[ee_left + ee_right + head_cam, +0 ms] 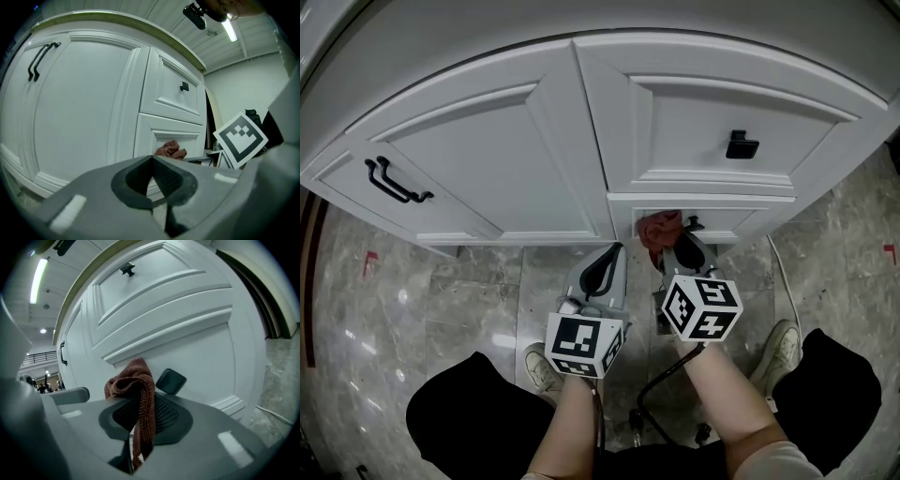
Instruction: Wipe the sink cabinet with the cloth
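The white sink cabinet [581, 122] fills the upper half of the head view. My right gripper [673, 246] is shut on a reddish-brown knitted cloth [660, 228], held against the lower right drawer front [727, 221] just left of its black knob [694, 223]. The right gripper view shows the cloth [133, 380] bunched above the closed jaws, with a strip hanging down between them, and the knob [170, 380] right behind. My left gripper [605, 267] is shut with nothing in it, hanging below the cabinet's middle. In the left gripper view the cloth [169, 149] shows ahead on the drawer.
The left door has a black bar handle [394, 183]; the upper right drawer has a black knob [742, 144]. Grey marble floor [431, 309] lies below the cabinet. A person's knees and shoes [780, 349] are beneath the grippers. A cable [789, 281] runs on the floor at the right.
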Tool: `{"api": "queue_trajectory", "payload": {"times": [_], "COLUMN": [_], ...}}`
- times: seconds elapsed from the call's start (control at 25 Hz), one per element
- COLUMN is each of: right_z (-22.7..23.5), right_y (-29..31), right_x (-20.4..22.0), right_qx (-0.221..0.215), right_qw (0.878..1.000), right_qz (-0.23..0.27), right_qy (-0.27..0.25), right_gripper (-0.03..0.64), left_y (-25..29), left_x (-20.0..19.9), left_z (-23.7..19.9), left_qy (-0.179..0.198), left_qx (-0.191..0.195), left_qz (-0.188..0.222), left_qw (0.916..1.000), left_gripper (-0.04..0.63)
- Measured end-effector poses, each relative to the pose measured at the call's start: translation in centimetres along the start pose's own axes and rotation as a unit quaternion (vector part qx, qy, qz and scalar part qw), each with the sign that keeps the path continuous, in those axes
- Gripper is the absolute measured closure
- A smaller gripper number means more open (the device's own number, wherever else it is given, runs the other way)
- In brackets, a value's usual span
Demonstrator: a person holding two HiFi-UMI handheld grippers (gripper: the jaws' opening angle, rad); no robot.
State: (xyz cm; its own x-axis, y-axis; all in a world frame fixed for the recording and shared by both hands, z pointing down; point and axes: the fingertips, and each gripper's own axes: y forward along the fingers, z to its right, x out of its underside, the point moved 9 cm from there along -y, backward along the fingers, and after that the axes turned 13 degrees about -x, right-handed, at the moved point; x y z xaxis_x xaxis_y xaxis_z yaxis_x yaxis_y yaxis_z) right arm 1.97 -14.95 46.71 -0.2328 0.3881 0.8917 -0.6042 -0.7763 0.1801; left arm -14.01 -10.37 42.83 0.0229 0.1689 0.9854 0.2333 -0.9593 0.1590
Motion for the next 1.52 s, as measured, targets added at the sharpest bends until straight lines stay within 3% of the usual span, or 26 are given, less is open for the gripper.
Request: {"api": "queue_trajectory", "payload": {"times": [0.16, 0.4, 0.72, 1.08, 1.36, 1.52], "right_z": [1.0, 0.5, 1.9, 5.9, 7.2, 8.8], "right_y": [-1.1, -2.9, -5.3, -5.4, -6.2, -7.8], "right_x": [-0.1, -0.7, -2.1, -2.4, -2.9, -3.6], "right_qx": [0.006, -0.007, 0.032, 0.073, 0.078, 0.104], "right_qw": [1.000, 1.000, 0.999, 0.997, 0.997, 0.994], "right_qz": [-0.004, -0.003, 0.027, 0.026, 0.017, 0.020], "right_qy": [0.020, 0.011, -0.014, 0.026, 0.006, -0.009], "right_gripper": [0.529, 0.529, 0.529, 0.529, 0.528, 0.529], "left_y": [0.4, 1.2, 1.9, 2.6, 3.4, 3.3], "left_x": [-0.1, 0.0, 0.3, 0.5, 0.4, 0.2], "left_z": [1.2, 3.7, 6.1, 6.1, 6.9, 7.0], "left_qy": [0.000, 0.005, 0.010, 0.010, 0.012, 0.008], "left_qx": [0.013, 0.039, 0.064, 0.060, 0.065, 0.060], "left_qz": [0.003, 0.002, 0.000, -0.003, -0.003, 0.000], "left_qw": [0.9999, 0.9992, 0.9979, 0.9981, 0.9978, 0.9982], "left_gripper": [0.595, 0.595, 0.595, 0.595, 0.595, 0.595]}}
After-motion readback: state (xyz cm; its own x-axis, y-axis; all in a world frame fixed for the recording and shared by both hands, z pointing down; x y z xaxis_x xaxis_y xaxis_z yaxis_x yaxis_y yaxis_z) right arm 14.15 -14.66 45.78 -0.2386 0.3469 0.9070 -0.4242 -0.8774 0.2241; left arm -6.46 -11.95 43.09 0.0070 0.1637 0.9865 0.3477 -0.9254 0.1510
